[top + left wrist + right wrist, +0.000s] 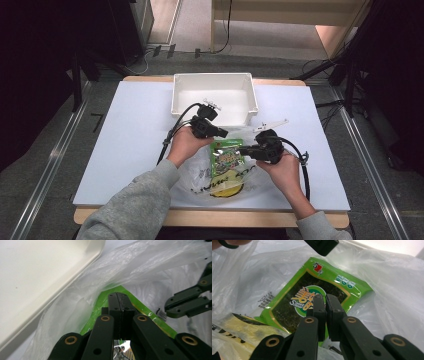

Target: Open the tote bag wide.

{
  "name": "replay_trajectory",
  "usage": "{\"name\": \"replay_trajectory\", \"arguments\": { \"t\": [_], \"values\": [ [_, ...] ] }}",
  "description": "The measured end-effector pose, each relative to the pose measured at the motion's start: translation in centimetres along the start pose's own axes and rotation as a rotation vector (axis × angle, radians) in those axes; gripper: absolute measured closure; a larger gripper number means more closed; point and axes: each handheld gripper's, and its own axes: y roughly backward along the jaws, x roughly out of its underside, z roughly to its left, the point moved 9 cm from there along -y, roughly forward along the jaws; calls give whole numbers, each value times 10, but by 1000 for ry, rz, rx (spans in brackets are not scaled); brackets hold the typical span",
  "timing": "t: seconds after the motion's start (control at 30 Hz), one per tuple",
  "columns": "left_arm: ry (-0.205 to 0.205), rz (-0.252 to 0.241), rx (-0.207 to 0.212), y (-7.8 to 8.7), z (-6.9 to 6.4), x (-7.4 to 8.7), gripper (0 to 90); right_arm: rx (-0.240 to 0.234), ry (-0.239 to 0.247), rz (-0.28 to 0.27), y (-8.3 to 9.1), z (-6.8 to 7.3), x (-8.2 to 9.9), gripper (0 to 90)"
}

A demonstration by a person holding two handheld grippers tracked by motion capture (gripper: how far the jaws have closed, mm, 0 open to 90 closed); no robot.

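Here the yellow packet (223, 189) lay nearest, inside the clear plastic bag (200, 172) on the bench (135, 130). Beyond it, the green snack packet (227, 155) sat between the grippers: left gripper (224, 133) clamped on the bag film over its far edge, right gripper (242, 150) pinched on film above its face. Farther off stood the white bin (214, 84).

— Supporting surface?
— White table (125, 150), wood edge along the front.
— Directly on it?
— White bin (215, 92) at the far side; clear plastic bag (200, 175) near the front.
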Motion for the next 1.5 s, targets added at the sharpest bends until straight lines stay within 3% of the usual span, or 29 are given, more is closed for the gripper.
{"name": "replay_trajectory", "arguments": {
  "t": [0.23, 0.47, 0.9, 1.5],
  "values": [
    [41, 28, -46, -22, 19, 5, 900, 4, -23, 27, -6, -4, 8, 900],
    [76, 6, -55, -32, 28, 4, 900, 9, -13, 46, -7, -5, 15, 900],
    [69, 18, -69, -41, 32, 9, 900, 16, -24, 88, 3, 1, 51, 900],
    [47, 19, -92, -43, 37, 8, 900, 7, -3, 155, 13, 26, 102, 900]
  ]
}}
